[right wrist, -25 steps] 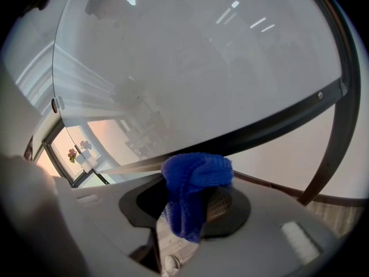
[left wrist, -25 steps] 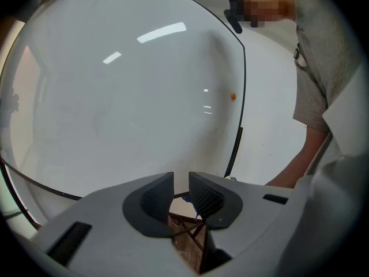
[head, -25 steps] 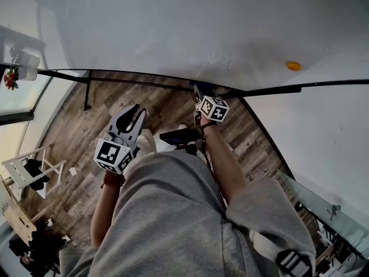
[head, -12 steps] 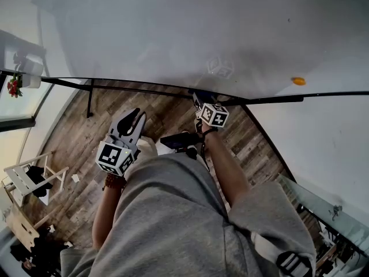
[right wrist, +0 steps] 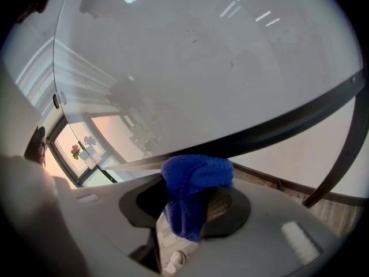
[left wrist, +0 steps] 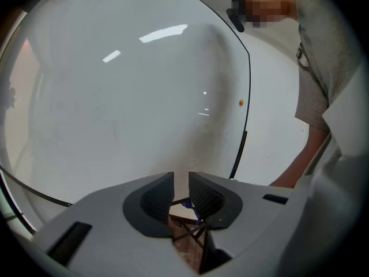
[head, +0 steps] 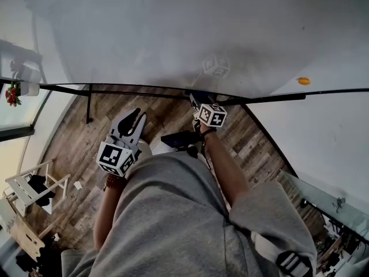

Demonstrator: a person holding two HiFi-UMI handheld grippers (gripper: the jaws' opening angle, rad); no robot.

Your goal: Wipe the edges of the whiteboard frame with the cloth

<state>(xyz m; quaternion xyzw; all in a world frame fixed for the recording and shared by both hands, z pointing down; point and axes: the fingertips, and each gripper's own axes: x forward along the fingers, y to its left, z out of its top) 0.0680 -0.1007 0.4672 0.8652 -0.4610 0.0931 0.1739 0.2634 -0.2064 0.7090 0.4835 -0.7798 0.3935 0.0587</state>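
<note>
The whiteboard fills the upper head view, and its black bottom frame runs across it. My right gripper is up against that frame, shut on a folded blue cloth. In the right gripper view the cloth bulges out above the right gripper, just below the black frame bar. My left gripper hangs lower left over the floor, away from the board. In the left gripper view the jaws of the left gripper stand almost together with a thin slit and nothing between them.
A small orange magnet sits on the board to the right. Wooden floor lies below, with a black stand leg, a white chair at the left and a white wall at the right. The person's grey top covers the lower middle.
The right gripper with the cloth has slid a little to the left along the bottom frame, away from the orange magnet. The left gripper has hardly moved.
</note>
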